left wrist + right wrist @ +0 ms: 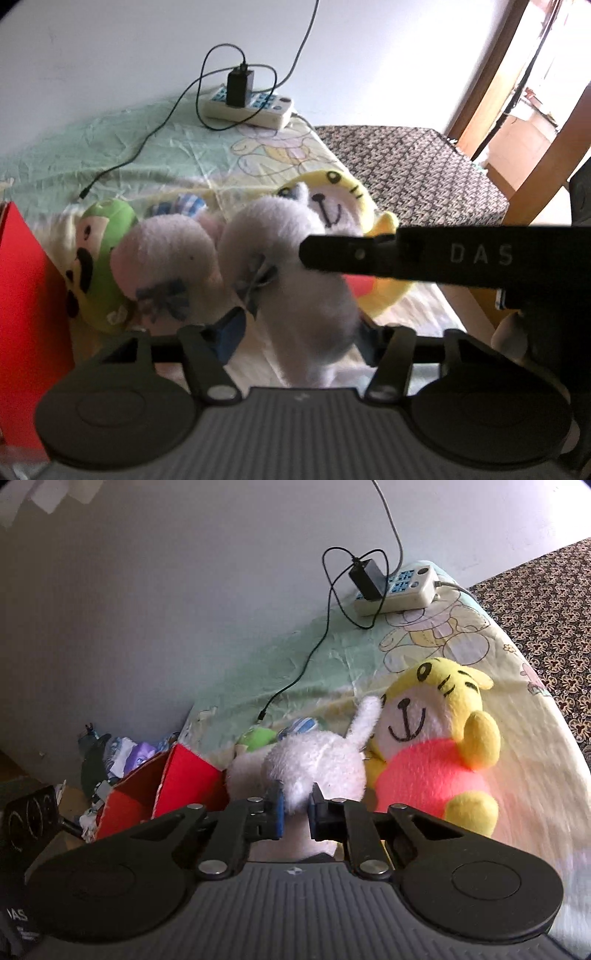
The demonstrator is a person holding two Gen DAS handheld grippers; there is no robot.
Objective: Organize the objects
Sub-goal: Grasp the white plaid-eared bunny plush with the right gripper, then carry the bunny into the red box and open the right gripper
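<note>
Item: white plush toy [314, 764], lying on the bed sheet [332, 653] at the centre of both views. We have both grippers on it. The right gripper [295, 805] is clenched on a tuft of its fur, jaws nearly together; the left gripper [295, 328] is closed around a thicker part of its body, blue pads pressed into the fur on either side, though blur in that view leaves us unsure which limb this is. A two-handed hold suits a limp toy that would sag from one grip.

Item: yellow bear [436, 753], at 3 o'clock of the white toy, touching it.

Item: green toy [99, 258], at 9 o'clock, also touching.

Item: red box [162, 794], open, at 8 o'clock in the right view; we judge it the likely place for the toys.

Item: power strip [395, 590] with charger, at 1 o'clock, well apart against the wall
</note>
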